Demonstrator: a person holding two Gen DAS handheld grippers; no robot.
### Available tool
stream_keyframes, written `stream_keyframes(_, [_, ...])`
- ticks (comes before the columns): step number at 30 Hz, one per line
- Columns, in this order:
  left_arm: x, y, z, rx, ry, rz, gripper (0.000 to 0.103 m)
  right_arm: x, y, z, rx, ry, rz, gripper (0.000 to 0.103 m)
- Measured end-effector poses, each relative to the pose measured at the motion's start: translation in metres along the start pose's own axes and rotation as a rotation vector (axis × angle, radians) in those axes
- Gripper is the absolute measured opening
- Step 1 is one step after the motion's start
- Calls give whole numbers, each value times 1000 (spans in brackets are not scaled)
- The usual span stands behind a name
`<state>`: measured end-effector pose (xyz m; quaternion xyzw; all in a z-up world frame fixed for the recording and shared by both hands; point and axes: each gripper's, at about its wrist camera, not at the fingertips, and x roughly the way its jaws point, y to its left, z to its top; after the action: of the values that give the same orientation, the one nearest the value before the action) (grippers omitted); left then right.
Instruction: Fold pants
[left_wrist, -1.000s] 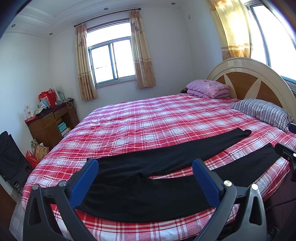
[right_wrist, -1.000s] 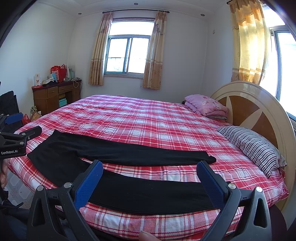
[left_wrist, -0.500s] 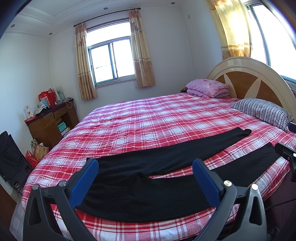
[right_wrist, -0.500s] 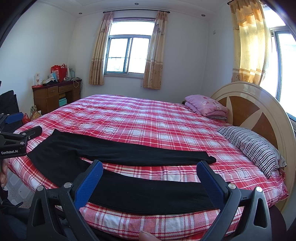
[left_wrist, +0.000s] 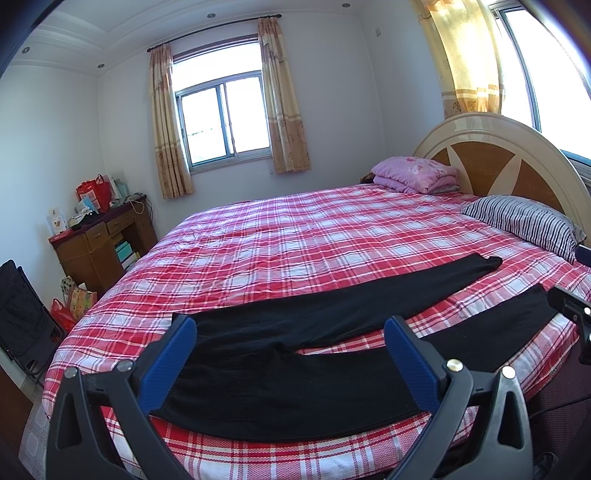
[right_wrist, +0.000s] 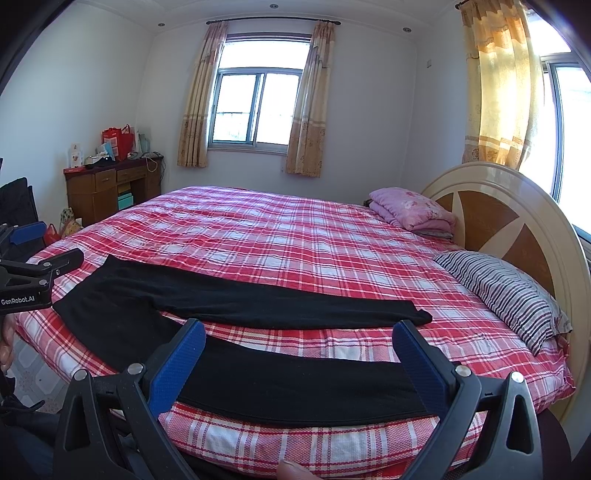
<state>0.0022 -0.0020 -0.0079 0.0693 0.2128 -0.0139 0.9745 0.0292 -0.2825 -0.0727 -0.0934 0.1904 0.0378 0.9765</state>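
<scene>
- The black pants (left_wrist: 295, 354) are lying sideways along the bed (left_wrist: 332, 236) edge, waist by the left gripper (left_wrist: 290, 363).
- The right gripper (right_wrist: 299, 365) is waiting over the far-end legs; both are wide open, holding nothing.

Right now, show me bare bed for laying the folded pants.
Free: the plaid spread beyond the pants, toward the window. Also the strip between their legs. Crowded: the headboard end, with the striped pillow and pink quilt.
</scene>
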Motion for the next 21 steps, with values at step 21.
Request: stream_keyframes(21, [62,21,-14,9,61,32,103,43,-4,-15,7,67,54,102])
